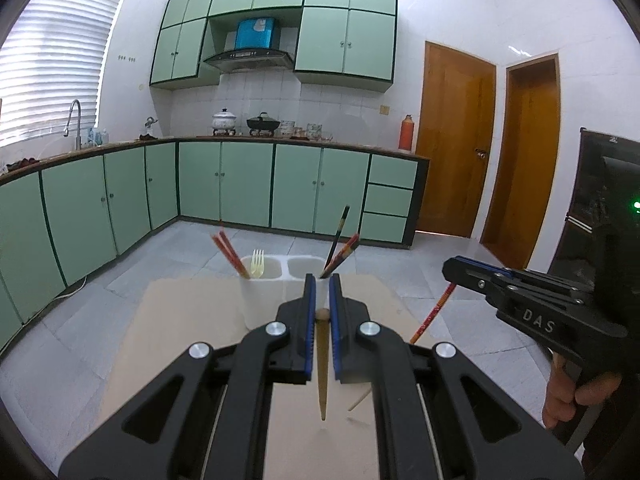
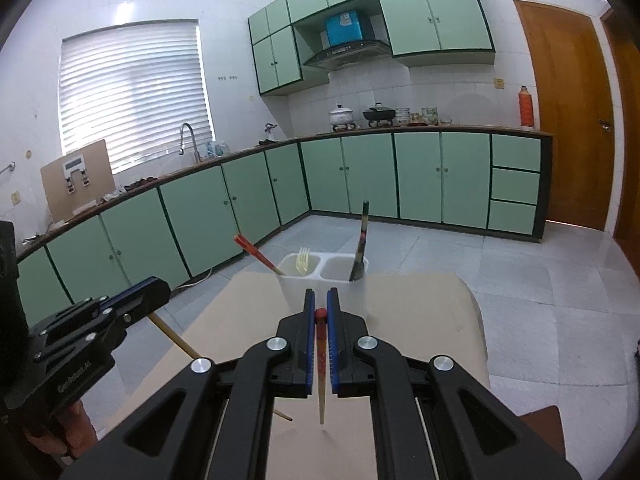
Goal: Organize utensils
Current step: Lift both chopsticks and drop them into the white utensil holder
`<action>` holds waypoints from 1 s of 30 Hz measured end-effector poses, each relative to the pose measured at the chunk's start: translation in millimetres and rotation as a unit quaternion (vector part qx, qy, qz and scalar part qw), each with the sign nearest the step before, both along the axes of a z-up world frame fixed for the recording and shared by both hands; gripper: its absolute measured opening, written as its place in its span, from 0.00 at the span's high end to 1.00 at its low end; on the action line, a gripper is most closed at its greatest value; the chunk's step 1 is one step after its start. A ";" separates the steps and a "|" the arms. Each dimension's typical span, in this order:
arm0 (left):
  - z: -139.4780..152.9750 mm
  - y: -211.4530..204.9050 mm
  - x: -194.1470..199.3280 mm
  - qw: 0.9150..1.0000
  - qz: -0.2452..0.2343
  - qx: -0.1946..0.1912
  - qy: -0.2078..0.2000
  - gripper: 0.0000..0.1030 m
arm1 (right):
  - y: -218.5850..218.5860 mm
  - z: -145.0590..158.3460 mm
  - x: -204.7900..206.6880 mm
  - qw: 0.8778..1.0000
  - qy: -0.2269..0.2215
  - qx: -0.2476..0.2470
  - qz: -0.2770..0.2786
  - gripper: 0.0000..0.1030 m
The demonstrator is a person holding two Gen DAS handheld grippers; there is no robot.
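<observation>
Two-celled holder [image 1: 280,280] keeps chopsticks [image 1: 230,254] and fork [image 1: 257,264]; both grippers pinch single chopsticks.

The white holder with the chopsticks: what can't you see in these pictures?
- White holder: its lower front, in both views, is hidden by the hand-held gripper fingers.
- Holder's insides: both views, walls hide the utensils' lower ends.
- Plain chopstick in the left hand-held gripper: left wrist view, pinched part hidden by the pads.
- Countertop items: too small.
</observation>
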State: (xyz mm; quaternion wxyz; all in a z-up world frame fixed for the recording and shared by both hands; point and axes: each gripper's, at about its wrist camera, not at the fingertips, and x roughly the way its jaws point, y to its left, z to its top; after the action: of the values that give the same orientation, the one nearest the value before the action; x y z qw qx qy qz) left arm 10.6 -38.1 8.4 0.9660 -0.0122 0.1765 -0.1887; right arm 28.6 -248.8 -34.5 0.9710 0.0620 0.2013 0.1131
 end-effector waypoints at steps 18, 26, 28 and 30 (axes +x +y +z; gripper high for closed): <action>29.2 5.2 22.3 0.999 0.005 -0.009 -0.039 0.95 | 5.0 39.7 24.7 0.999 -0.041 -0.011 0.015 0.94; 51.4 8.1 36.7 0.997 0.014 -0.016 -0.073 0.95 | 11.6 61.7 44.3 0.998 -0.061 -0.018 0.023 0.94; 59.3 8.0 42.8 0.996 0.016 -0.018 -0.082 0.95 | 12.8 69.9 52.2 0.997 -0.068 -0.020 0.024 0.94; 69.0 7.2 51.4 0.995 0.019 -0.019 -0.094 0.95 | 14.8 77.4 60.0 0.997 -0.074 -0.020 0.026 0.94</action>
State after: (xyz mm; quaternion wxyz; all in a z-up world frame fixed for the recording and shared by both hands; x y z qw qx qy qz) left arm 62.0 -30.9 77.4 0.9812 -0.0159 0.0816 -0.1742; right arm 88.6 -234.0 42.9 0.9811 0.0285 0.1327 0.1382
